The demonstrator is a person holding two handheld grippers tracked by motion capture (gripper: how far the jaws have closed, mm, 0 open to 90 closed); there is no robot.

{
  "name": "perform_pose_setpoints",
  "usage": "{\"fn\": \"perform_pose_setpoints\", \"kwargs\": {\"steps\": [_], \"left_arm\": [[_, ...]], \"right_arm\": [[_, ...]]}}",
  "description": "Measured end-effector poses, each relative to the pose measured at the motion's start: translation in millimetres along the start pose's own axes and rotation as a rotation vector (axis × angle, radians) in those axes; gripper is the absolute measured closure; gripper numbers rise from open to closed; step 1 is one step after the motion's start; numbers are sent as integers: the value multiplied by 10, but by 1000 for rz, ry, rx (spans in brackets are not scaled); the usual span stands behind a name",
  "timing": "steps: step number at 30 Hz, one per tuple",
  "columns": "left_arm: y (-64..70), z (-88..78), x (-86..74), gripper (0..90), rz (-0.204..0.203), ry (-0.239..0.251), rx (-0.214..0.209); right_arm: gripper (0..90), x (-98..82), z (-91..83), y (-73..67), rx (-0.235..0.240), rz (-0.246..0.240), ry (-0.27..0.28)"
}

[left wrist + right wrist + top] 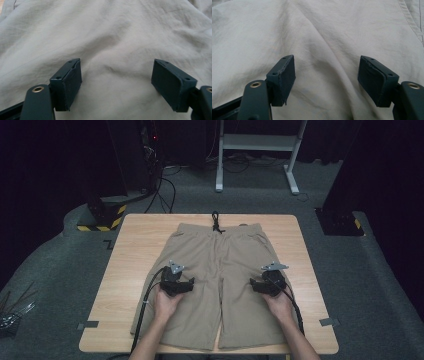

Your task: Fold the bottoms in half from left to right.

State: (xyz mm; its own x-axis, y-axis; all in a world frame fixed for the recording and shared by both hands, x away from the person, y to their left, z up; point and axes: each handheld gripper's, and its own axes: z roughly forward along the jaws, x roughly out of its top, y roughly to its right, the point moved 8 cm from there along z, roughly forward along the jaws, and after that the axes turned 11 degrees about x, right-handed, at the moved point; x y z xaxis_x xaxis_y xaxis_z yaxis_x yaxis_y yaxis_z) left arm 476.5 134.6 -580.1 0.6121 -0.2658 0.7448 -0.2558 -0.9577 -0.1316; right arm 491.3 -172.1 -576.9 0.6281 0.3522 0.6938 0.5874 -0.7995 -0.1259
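Note:
A pair of beige shorts [220, 270] lies flat on the wooden table [130, 250], waistband and black drawstring [216, 223] at the far side, legs toward me. My left gripper [176, 282] hovers over the left leg, my right gripper [269, 281] over the right leg. In the left gripper view the left gripper [116, 83] stands open just above wrinkled fabric [107, 37], nothing between its jaws. The right gripper [327, 81] is likewise open over the cloth [324, 32], with a seam [410, 17] at the upper right.
Bare table shows left and right of the shorts. Tape marks [88, 324] sit near the front corners. Beyond the table are a white desk frame [257, 150], floor cables [165, 190] and black stands with yellow-black striped bases [102, 217].

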Motion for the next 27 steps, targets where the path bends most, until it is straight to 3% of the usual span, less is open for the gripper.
{"fn": "perform_pose_setpoints", "kwargs": {"steps": [27], "left_arm": [[261,-445,-340,277,26,12,-37]], "right_arm": [[304,-430,-373,-268,15,-14,-3]]}}
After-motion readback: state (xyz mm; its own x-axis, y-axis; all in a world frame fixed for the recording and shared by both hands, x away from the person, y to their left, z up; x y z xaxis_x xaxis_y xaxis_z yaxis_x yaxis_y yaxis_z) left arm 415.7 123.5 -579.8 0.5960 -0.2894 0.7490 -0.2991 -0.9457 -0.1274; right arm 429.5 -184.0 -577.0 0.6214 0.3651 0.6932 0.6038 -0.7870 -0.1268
